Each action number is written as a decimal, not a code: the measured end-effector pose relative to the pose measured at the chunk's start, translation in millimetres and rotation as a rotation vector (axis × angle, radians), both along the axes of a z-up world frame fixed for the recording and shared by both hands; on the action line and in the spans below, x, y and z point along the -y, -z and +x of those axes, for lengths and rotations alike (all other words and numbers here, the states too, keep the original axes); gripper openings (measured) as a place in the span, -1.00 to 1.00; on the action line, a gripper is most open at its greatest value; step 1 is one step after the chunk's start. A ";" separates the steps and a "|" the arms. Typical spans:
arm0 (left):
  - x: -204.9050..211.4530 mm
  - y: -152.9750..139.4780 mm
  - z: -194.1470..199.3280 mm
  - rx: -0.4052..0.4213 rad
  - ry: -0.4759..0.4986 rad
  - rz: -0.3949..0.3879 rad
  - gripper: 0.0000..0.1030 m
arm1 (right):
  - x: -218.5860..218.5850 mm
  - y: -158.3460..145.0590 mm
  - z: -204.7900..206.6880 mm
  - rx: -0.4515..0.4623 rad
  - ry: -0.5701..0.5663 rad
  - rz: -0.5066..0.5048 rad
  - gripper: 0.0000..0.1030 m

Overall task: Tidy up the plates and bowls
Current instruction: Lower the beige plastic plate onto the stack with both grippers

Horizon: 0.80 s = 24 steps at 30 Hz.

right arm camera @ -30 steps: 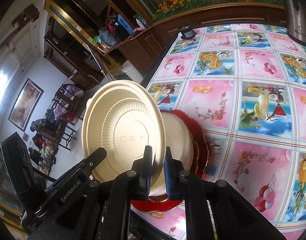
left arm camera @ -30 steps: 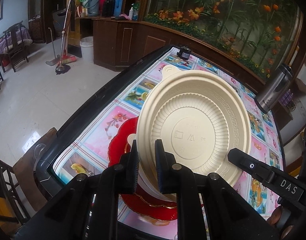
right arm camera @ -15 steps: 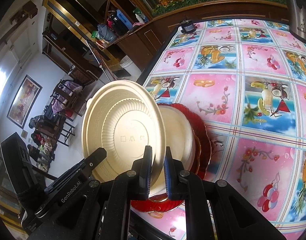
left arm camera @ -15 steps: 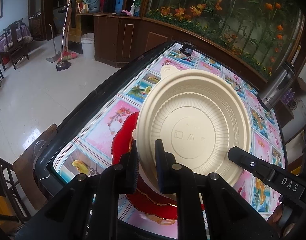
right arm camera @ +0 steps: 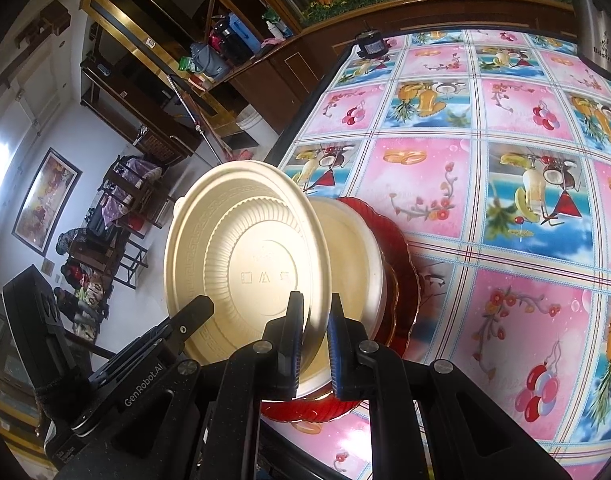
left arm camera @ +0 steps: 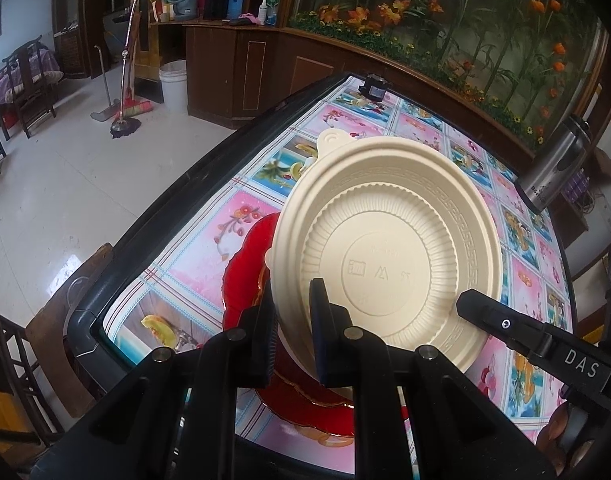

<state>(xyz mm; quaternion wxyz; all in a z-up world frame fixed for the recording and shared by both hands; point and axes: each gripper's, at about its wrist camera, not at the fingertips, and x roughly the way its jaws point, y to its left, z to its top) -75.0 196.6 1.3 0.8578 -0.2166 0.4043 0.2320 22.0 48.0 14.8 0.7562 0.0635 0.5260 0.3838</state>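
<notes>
A cream plastic bowl point(left arm camera: 389, 264) is held tilted on edge above the table's near corner; it also shows in the right wrist view point(right arm camera: 249, 264). My left gripper point(left arm camera: 293, 312) is shut on its rim. My right gripper point(right arm camera: 313, 320) is shut on the rim from the other side. Under it a red scalloped plate point(left arm camera: 245, 256) lies on the table with another cream bowl point(right arm camera: 357, 256) on it. The red plate shows in the right wrist view too point(right arm camera: 397, 248).
The table has a pink and blue fruit-pattern cloth point(right arm camera: 485, 168) and a dark rim point(left arm camera: 177, 196). A steel thermos point(left arm camera: 553, 168) stands at the far right. A small dark object point(right arm camera: 371, 44) sits at the far corner. A chair point(left arm camera: 53, 320) stands by the near corner.
Both grippers and the bowl have risen and pulled back slightly; more of the red plate and tablecloth shows. The grips are unchanged.
</notes>
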 end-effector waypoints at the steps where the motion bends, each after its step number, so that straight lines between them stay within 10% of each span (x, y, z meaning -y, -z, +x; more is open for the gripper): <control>1: -0.1 -0.1 0.1 0.000 0.000 -0.002 -0.75 | 0.2 0.3 0.3 0.000 0.000 0.000 -0.79; 24: -0.3 -2.1 0.9 -0.002 0.007 -0.007 -0.74 | 2.7 -0.9 2.7 -0.009 0.001 0.005 -0.79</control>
